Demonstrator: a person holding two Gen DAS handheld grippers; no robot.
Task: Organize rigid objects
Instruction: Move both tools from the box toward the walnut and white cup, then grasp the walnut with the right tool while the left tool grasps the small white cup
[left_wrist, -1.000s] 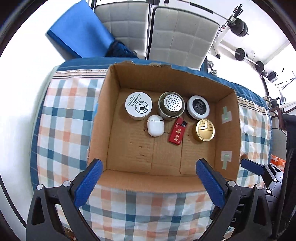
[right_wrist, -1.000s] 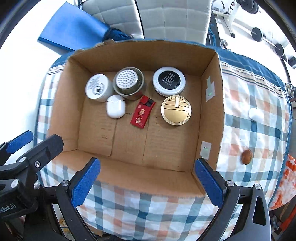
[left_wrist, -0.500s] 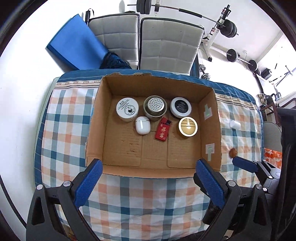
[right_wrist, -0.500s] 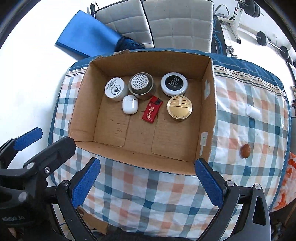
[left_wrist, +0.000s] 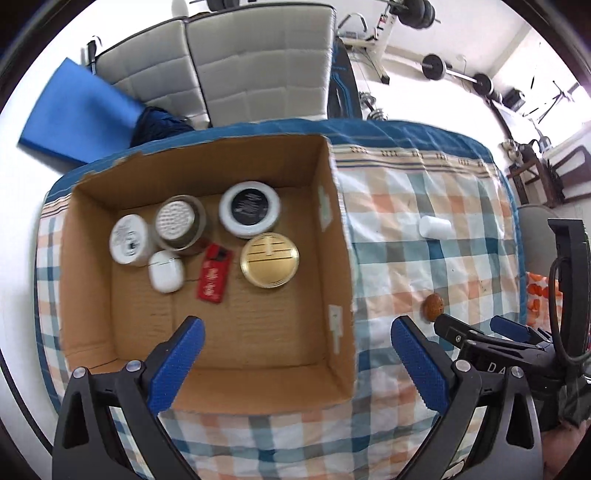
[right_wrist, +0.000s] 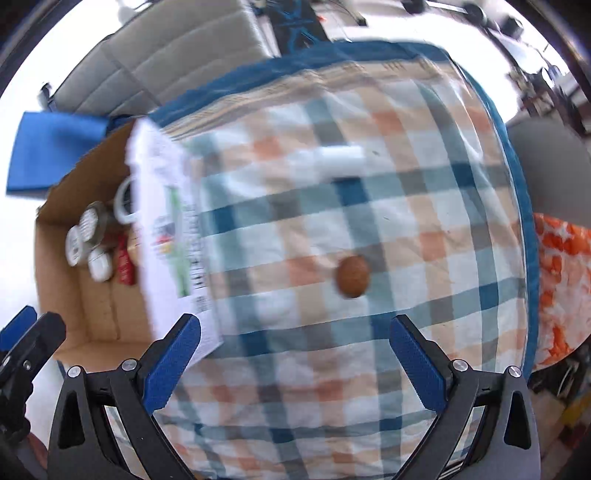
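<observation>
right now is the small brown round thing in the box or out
Out. The small brown round thing lies on the checked cloth, right of the cardboard box.

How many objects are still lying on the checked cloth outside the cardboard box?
2: a white cylinder toward the table's far right, and a brown oval object nearer, ahead of the right gripper. None seem hidden.

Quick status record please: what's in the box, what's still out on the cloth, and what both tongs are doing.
box: open cardboard, on the checked cloth
in box: white jar, mesh-lid tin, black-lid jar, gold tin, earbud case, red lighter
on cloth: white bottle lying down, brown nut
left tongs: open, empty, over the box's near right corner
right tongs: open, empty, nut ahead between fingers
view quality: right view blurred
</observation>
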